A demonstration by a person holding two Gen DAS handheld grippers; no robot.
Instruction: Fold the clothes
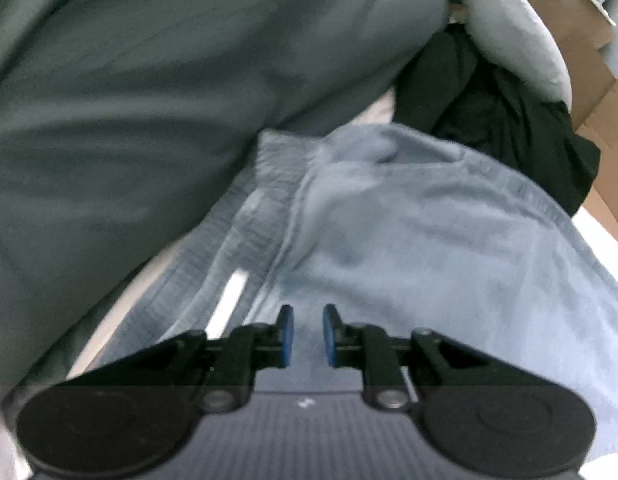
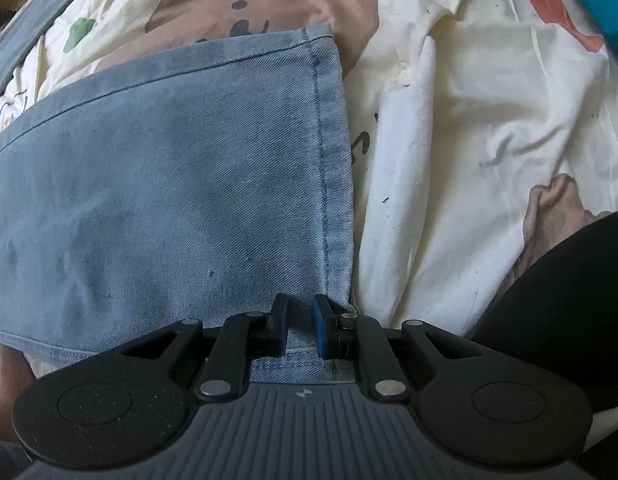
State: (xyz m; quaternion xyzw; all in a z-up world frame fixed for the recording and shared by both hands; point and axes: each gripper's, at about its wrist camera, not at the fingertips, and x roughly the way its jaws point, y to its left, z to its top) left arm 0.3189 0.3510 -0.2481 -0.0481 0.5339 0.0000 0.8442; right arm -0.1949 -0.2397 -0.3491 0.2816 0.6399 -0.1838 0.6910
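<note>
Jeans (image 2: 169, 184) lie flat on the printed sheet (image 2: 489, 128). Your right gripper (image 2: 300, 326) pinches the hem corner; hold it taut. Your left gripper (image 1: 308, 334) hangs empty above the denim, jaws slightly apart; take the waistband edge squarely.

the right tongs (image 2: 300, 326) pinch the hemmed corner of light-blue jeans (image 2: 169, 184) lying on a cream printed sheet (image 2: 469, 128).

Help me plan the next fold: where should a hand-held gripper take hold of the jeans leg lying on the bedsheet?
Probably at the stitched hem of the jeans leg, near a corner. Come in from the bare bedsheet side: that edge lies flat, straight and exposed.
</note>
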